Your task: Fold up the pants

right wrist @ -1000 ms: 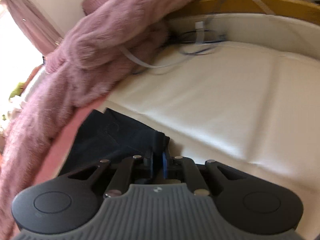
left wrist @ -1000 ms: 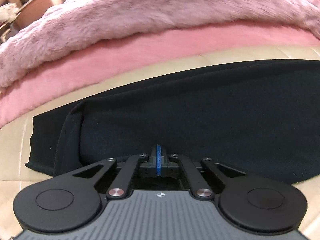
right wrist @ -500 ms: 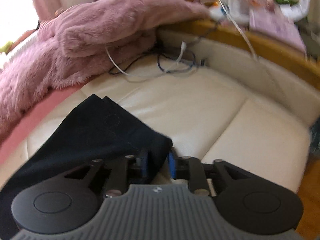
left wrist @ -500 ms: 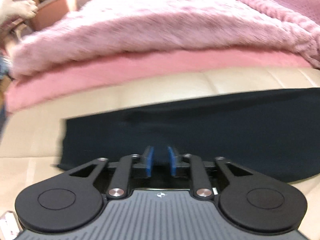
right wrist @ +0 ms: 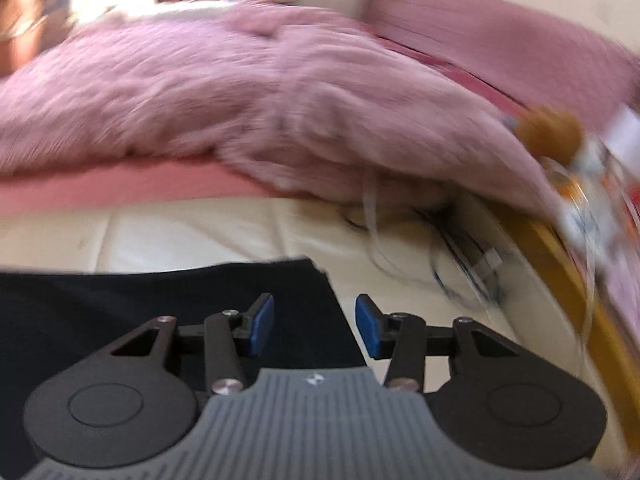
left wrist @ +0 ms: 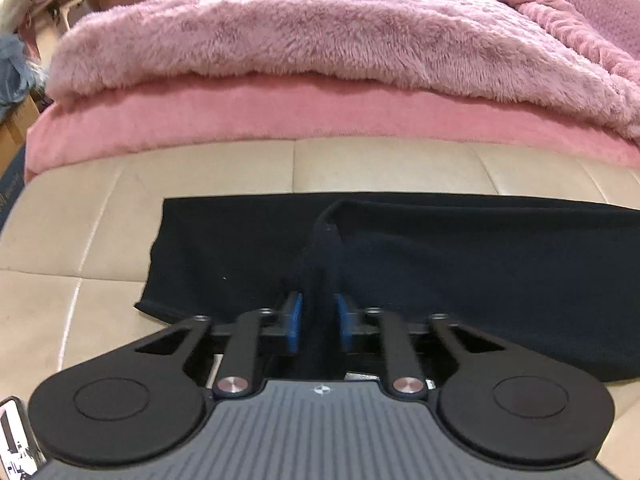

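Observation:
The dark navy pants lie folded in a long flat band on the cream cushioned surface. My left gripper stands at the band's near edge with a raised ridge of the cloth between its blue pads; the pads are parted and do not pinch it. In the right wrist view the pants' right end lies flat. My right gripper is wide open over that end's near right corner and holds nothing.
A fluffy pink blanket over a pink sheet runs along the far side. White and dark cables lie right of the pants. A wooden ledge with clutter borders the right side.
Both grippers went from shut to open and let go of the pants. The pants now lie flat and both views have swung toward the blanket.

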`<action>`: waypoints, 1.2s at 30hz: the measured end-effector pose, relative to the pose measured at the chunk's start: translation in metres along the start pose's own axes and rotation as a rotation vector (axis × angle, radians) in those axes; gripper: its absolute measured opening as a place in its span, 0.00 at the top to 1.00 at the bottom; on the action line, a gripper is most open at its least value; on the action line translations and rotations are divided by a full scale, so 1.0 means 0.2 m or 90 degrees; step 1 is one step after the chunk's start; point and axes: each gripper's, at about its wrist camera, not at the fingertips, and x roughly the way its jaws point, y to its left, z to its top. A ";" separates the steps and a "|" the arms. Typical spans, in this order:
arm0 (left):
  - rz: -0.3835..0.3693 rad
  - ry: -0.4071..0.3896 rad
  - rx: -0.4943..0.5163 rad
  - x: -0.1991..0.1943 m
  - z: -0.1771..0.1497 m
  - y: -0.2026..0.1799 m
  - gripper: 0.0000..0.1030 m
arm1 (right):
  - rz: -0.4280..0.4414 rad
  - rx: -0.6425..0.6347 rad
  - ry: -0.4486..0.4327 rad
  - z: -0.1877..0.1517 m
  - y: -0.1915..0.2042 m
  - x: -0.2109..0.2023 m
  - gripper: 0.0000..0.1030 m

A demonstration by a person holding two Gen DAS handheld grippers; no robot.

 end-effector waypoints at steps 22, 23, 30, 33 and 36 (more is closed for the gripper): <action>0.096 0.007 0.052 -0.05 0.14 -0.02 0.96 | 0.179 -0.642 0.240 0.30 0.39 0.48 1.00; 0.105 0.006 0.056 -0.06 0.15 -0.01 0.97 | 0.176 -0.642 0.231 0.30 0.38 0.46 1.00; 0.143 0.014 0.138 -0.06 0.29 0.03 0.97 | 0.154 -0.563 0.186 0.32 0.24 0.27 1.00; 0.150 0.045 0.186 0.03 0.34 0.01 0.97 | 0.141 -0.534 0.189 0.35 0.21 0.26 1.00; 0.148 0.076 0.211 0.12 0.37 0.00 0.97 | 0.130 -0.517 0.192 0.34 0.23 0.29 1.00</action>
